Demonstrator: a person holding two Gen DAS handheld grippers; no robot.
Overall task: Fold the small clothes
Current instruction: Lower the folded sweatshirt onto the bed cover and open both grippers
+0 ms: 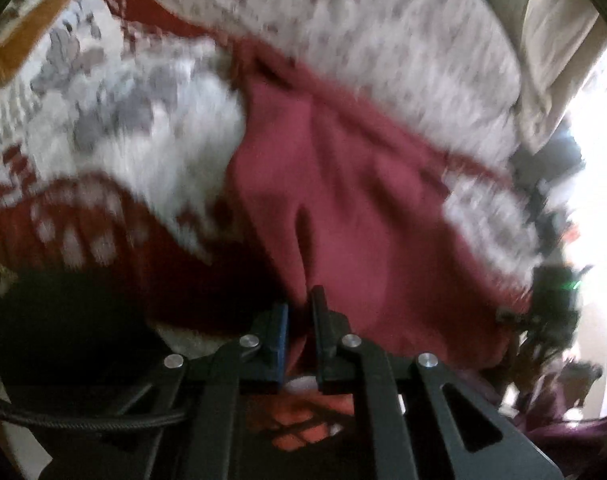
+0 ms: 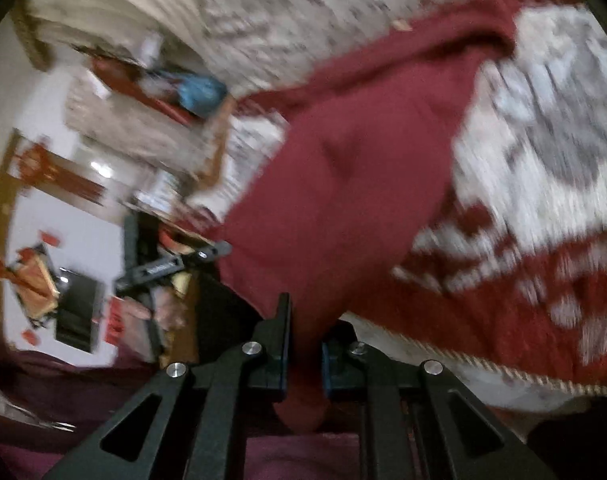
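Note:
A dark red garment (image 1: pixel 343 200) hangs stretched between my two grippers above a patterned bedspread. My left gripper (image 1: pixel 301 320) is shut on one edge of the red garment, with cloth bunched between its fingers. My right gripper (image 2: pixel 305 332) is shut on another edge of the same garment (image 2: pixel 343 184), and the cloth runs down between its fingers. The far end of the garment lies on the bedspread. Both views are blurred by motion.
The bedspread (image 1: pixel 123 120) is white with grey and red patterns and also shows in the right wrist view (image 2: pixel 543 140). A beige pillow (image 1: pixel 551 60) lies at the bed's far side. Cluttered shelves and a black stand (image 2: pixel 159 272) are beside the bed.

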